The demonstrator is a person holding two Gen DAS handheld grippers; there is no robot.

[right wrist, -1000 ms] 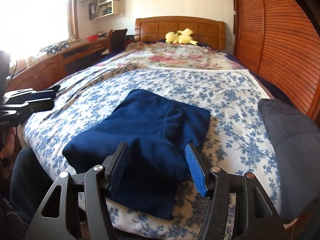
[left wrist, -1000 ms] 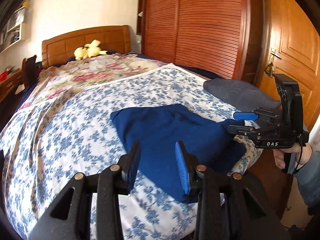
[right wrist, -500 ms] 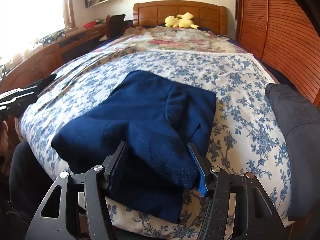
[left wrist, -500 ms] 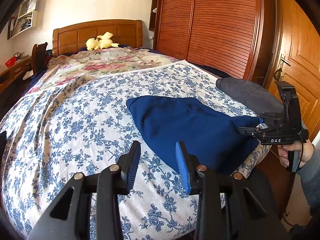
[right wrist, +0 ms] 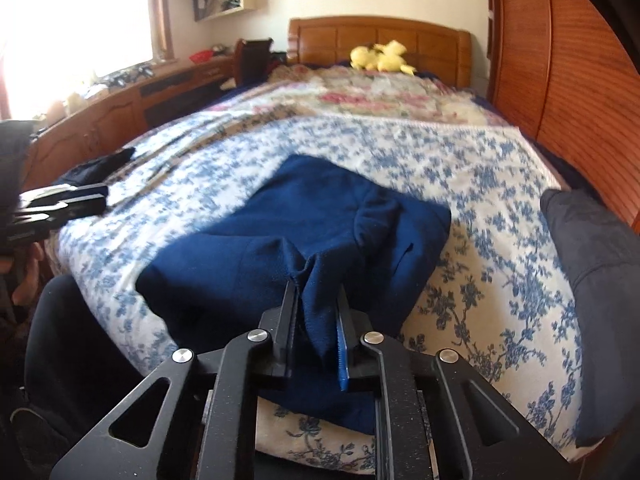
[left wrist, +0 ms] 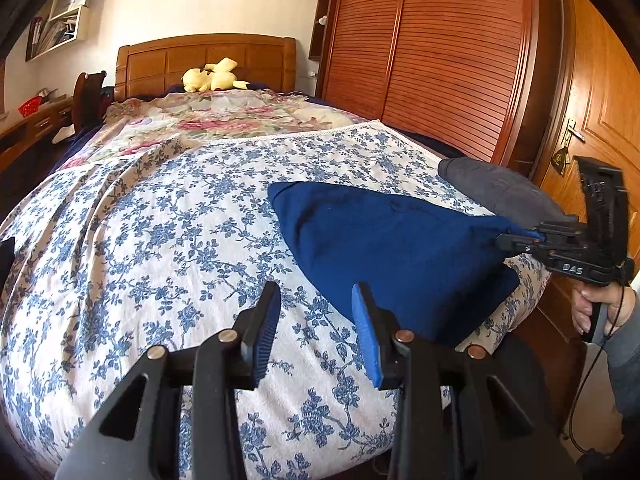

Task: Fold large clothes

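Pinching a bunched fold of the blue garment (right wrist: pixel 320 240) at the foot of the bed, our right gripper (right wrist: pixel 316 328) had its fingers clamped on the cloth, lifting that corner. Our left gripper (left wrist: pixel 316 336) hung with fingers apart above the flowered bedspread (left wrist: pixel 160 240). Beyond lay a grey cushion (left wrist: pixel 492 188), then a yellow plush toy (left wrist: pixel 212 78) against the headboard (left wrist: pixel 208 56).

Left tool (left wrist: pixel 316 332) spread, right tool (left wrist: pixel 516 238) pinching navy garment (left wrist: pixel 384 248)

The folded navy garment (right wrist: pixel 320 232) lies on the bed's foot edge, its near corner lifted.
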